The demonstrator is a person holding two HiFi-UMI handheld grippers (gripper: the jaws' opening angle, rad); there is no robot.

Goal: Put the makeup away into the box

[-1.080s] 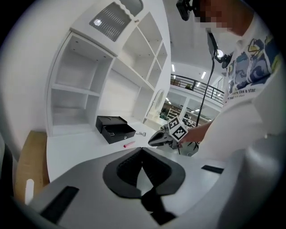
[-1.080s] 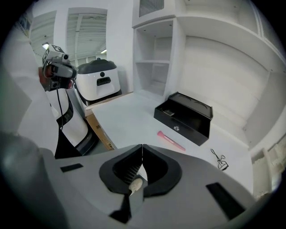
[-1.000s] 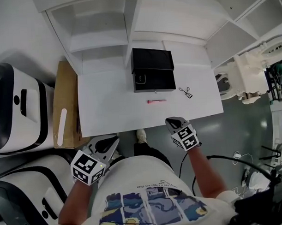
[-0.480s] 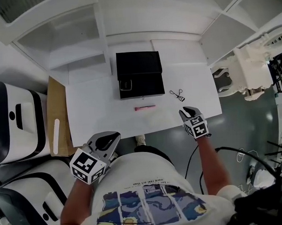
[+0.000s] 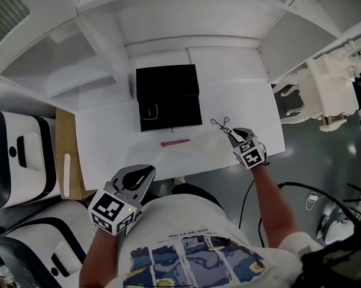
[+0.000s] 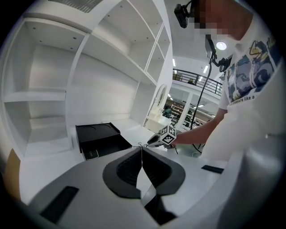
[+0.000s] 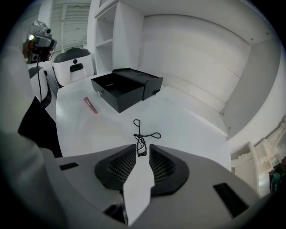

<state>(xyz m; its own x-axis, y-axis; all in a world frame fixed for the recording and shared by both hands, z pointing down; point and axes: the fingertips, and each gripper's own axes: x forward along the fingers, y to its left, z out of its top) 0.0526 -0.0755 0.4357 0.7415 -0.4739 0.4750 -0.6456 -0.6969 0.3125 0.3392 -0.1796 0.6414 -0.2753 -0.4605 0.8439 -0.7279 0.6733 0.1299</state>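
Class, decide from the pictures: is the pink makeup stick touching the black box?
Apart. The head view shows a strip of bare white table between the pink makeup stick and the black box.

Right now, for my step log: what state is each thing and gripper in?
black box: open, lid back.
eyelash curler: flat on table, unclamped.
pink tube: flat on table, outside black box.
left gripper: shut, empty.
right gripper: open; jaws have just been opening, head of eyelash curler between them.
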